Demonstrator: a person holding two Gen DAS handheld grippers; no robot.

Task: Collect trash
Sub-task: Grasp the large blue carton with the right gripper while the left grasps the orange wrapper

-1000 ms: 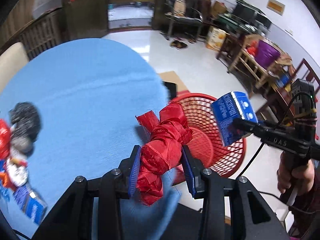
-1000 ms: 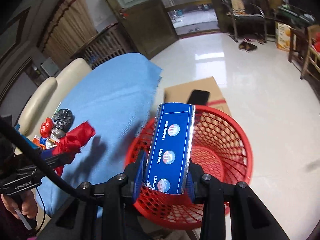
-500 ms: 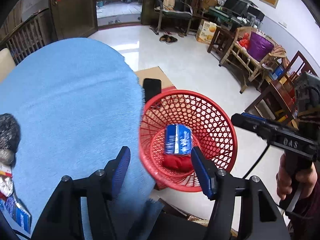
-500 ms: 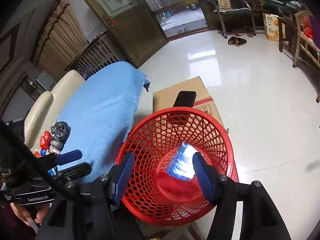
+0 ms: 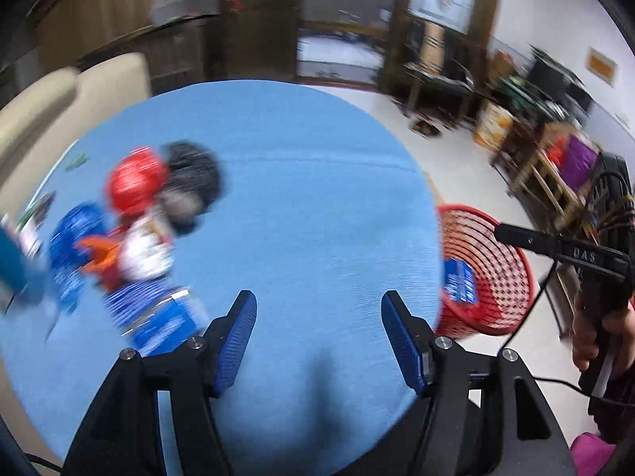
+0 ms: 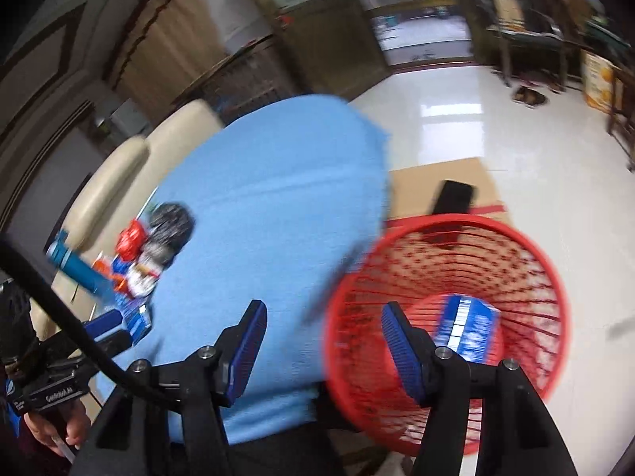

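My left gripper (image 5: 317,297) hangs over the blue tablecloth (image 5: 317,198), its jaws opening with nothing between them. To its left lies a blurred trash pile: a red wrapper (image 5: 135,182), a dark crumpled wad (image 5: 190,174), blue packets (image 5: 75,246) and a small blue carton (image 5: 166,321). My right gripper (image 6: 323,307) stands open and empty between the table edge and the red mesh basket (image 6: 535,297). A blue carton (image 6: 468,325) lies inside the basket. In the left wrist view, the right gripper (image 5: 504,232) reaches over the basket (image 5: 500,277).
Cream cushioned seats (image 5: 59,99) line the far left side of the table. Flat cardboard (image 6: 436,182) with a black phone (image 6: 454,196) lies on the tiled floor behind the basket. Wooden furniture (image 5: 555,158) crowds the right wall. A hand (image 5: 591,341) holds the right gripper's handle.
Both grippers opened; the red wad and the blue carton dropped into the basket. Both then swung left, the left one from over the basket to over the tablecloth near the trash pile.
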